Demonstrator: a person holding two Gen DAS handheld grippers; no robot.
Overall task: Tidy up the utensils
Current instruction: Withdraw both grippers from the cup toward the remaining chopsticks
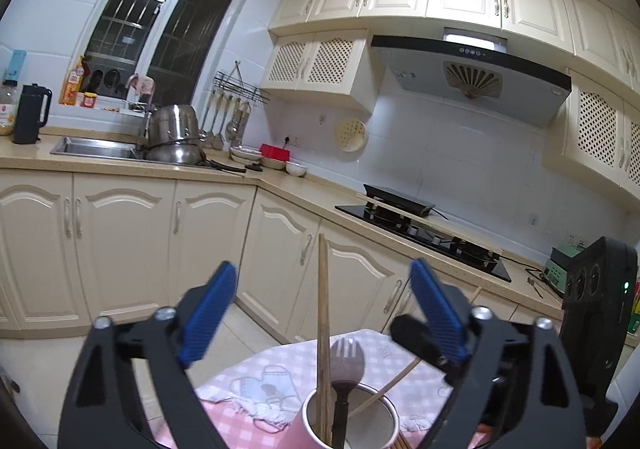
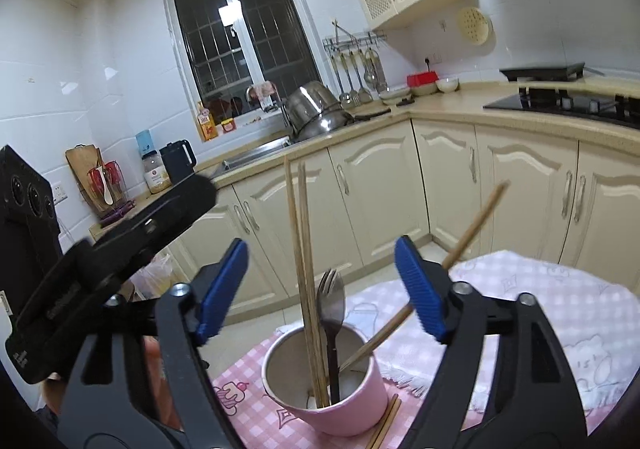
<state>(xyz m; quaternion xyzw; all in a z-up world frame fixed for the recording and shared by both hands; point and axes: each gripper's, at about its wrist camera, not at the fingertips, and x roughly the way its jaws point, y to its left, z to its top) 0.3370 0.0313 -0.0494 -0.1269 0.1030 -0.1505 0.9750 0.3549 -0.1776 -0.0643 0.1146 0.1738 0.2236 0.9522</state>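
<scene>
Pink cup (image 2: 332, 389) holds chopsticks (image 2: 306, 281) and a spork (image 2: 331, 301) — your left gripper (image 1: 322, 301) and right gripper (image 2: 322, 285) hang spread above it, pinching nothing.

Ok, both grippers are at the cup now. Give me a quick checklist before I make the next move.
1. Left gripper open, nothing between the pads: ok.
2. Right gripper open and empty: ok.
3. Pink cup upright on the checked cloth: ok.
4. Spork and upright chopsticks standing in the cup: ok.
5. One chopstick leans far over the rim, close to the right gripper's finger: not ok, mind it.
6. Loose chopsticks lying on the cloth beside the cup, not yet in: not ok.
</scene>
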